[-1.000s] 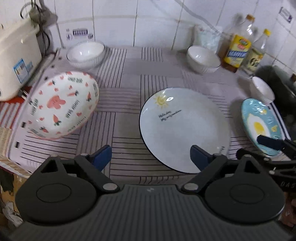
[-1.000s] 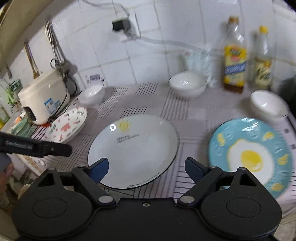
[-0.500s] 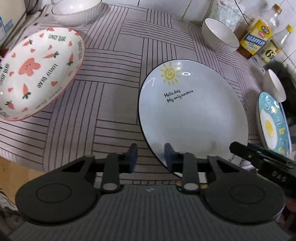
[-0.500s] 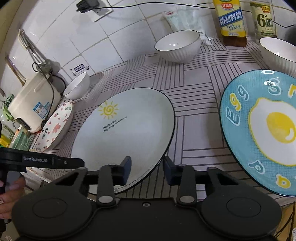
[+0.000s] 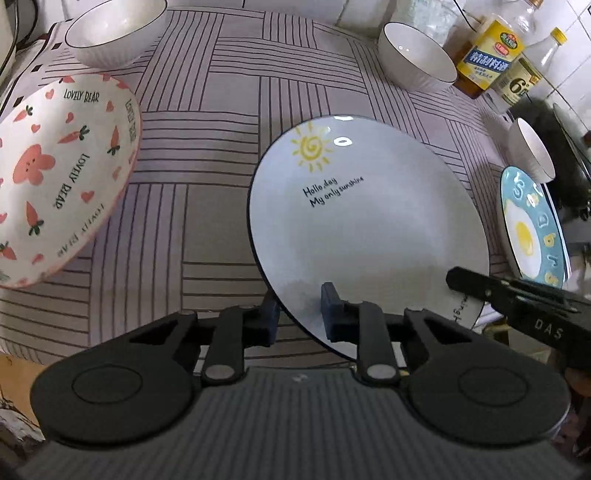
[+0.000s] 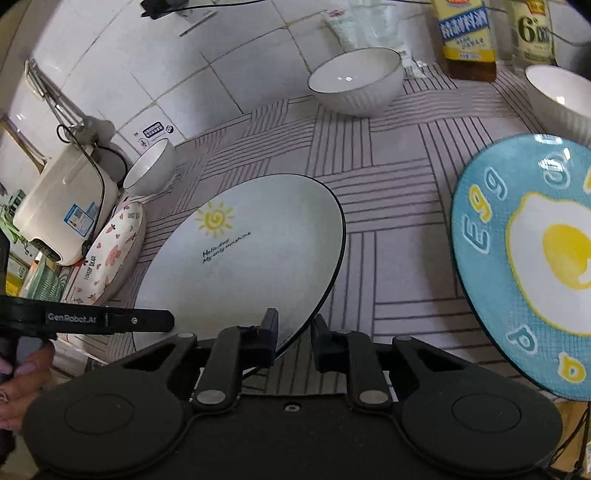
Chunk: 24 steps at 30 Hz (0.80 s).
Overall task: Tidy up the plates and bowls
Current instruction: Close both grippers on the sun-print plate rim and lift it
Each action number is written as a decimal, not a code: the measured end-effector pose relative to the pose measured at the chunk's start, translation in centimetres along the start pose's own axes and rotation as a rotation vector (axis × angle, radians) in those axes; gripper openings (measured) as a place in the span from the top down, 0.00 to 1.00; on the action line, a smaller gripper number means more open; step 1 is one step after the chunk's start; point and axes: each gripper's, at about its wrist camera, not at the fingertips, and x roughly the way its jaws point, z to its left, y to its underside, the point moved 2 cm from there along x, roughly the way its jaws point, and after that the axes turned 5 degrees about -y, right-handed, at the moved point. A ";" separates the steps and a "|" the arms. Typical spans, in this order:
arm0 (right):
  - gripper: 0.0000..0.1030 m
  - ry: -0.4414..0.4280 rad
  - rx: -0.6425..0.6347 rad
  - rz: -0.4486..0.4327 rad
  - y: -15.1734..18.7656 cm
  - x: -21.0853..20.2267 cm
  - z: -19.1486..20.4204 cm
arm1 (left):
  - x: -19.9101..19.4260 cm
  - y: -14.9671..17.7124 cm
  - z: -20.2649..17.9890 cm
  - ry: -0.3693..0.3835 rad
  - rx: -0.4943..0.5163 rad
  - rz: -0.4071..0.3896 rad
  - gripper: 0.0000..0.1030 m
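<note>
A white plate with a yellow sun and black writing lies on the striped cloth. My left gripper straddles its near left rim, one pad above and one below, shut on it. At the near right rim my right gripper has its jaws closing, the rim pinched between the pads. A carrot-print dish lies to the left and a blue egg plate to the right. Three white bowls stand at the back and right.
Two bottles stand against the tiled wall at the back right. A cream rice cooker with a cord sits at the far left. A hand holds the left tool. The counter's front edge runs just below both grippers.
Both grippers came down and forward to the white plate's near edge. Their jaws went from wide open to closed around its rim.
</note>
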 end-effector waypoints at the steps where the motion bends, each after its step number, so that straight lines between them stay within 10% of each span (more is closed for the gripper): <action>1: 0.78 -0.004 0.002 -0.003 -0.2 0.1 0.2 | -0.3 -0.3 0.2 -0.003 0.003 -0.002 0.78; 24: 0.77 -0.016 -0.043 -0.091 -7.9 6.3 0.6 | 2.1 -11.1 4.1 0.051 0.076 0.031 0.77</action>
